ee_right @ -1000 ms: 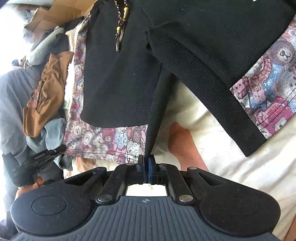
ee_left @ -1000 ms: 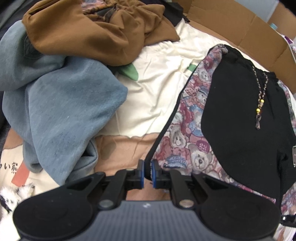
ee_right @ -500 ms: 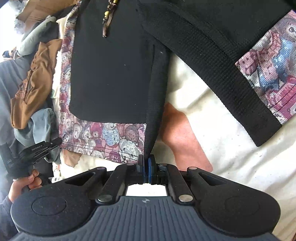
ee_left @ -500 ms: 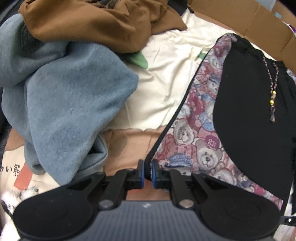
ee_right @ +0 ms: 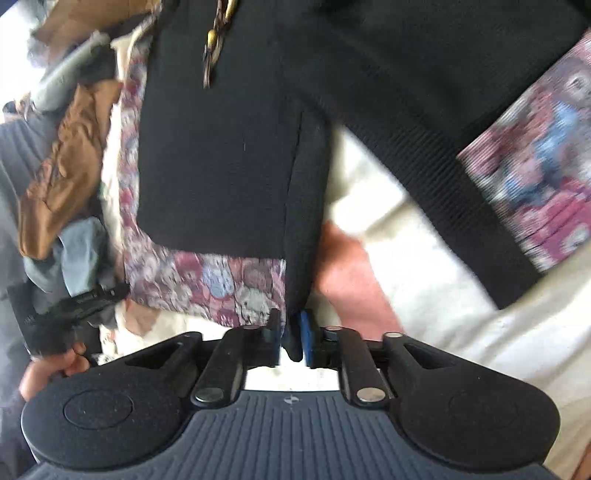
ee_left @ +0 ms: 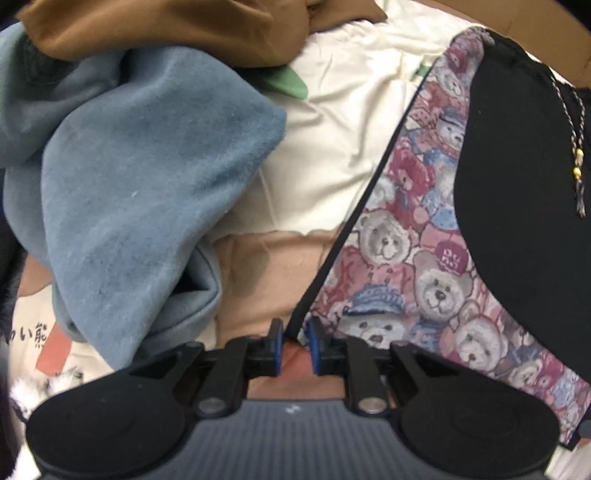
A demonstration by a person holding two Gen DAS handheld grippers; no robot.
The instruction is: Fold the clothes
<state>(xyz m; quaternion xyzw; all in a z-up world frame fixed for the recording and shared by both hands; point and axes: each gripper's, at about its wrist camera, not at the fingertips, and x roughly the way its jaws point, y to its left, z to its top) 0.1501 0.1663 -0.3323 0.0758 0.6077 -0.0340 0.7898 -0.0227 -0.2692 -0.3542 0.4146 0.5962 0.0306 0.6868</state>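
The left tool is opening, the sweater hem's black edge between its parted pads. The right tool is opening too, the black hem corner loose in its gap. The sweater lies ahead on the sheet.

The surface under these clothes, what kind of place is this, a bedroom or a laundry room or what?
Probably a home bedroom, with the sorting done on a bed. The clothes lie on a soft cream printed sheet rather than a hard table, unfolded garments are piled at one side, like the blue sweatshirt, and cardboard boxes stand behind.
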